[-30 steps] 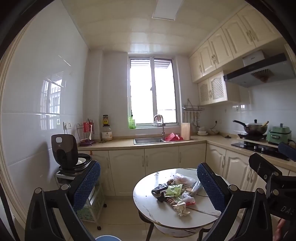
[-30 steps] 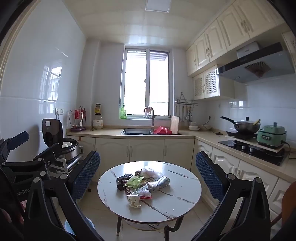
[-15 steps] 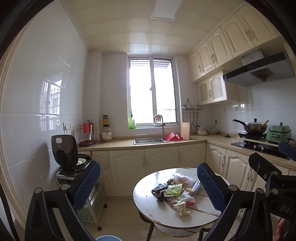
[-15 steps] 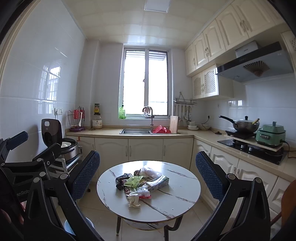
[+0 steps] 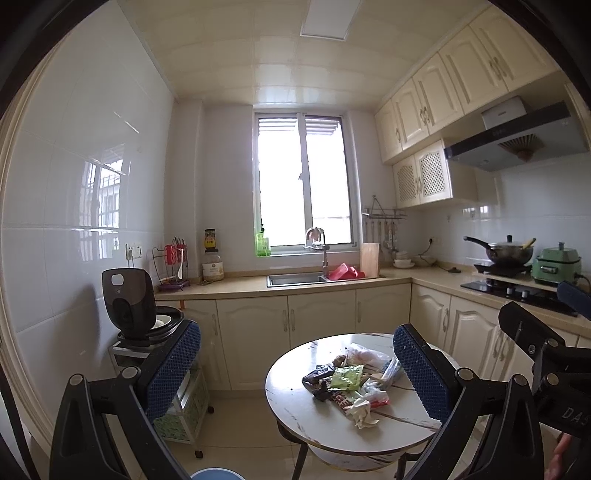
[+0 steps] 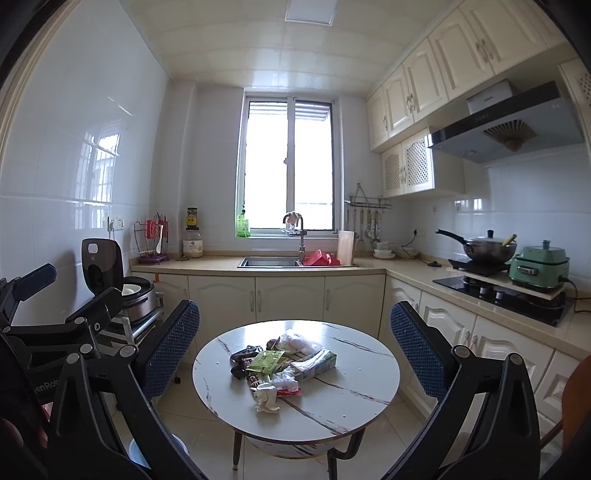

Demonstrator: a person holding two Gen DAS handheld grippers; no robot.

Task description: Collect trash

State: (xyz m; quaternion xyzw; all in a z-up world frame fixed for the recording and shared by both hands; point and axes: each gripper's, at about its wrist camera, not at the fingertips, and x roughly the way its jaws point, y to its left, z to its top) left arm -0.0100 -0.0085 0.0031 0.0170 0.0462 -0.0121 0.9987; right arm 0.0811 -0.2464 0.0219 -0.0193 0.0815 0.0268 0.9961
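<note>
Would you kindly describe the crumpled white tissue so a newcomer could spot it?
Find the round marble table in the kitchen's middle, with its heap of wrappers. The crumpled tissue lies at the heap's near edge, plain white, unlike the printed green packet behind.

**Cream kitchen lit from one back window**

Glossy white tiled walls close in a narrow kitchen, and daylight comes through a two-pane window in the back wall. A flat rectangular ceiling light panel sits overhead. Cream panelled base cabinets carry a beige L-shaped countertop with a steel sink under the window. Cream wall cabinets run along the right wall above a dark range hood. A round white marble-patterned table stands on the pale tiled floor.
</note>
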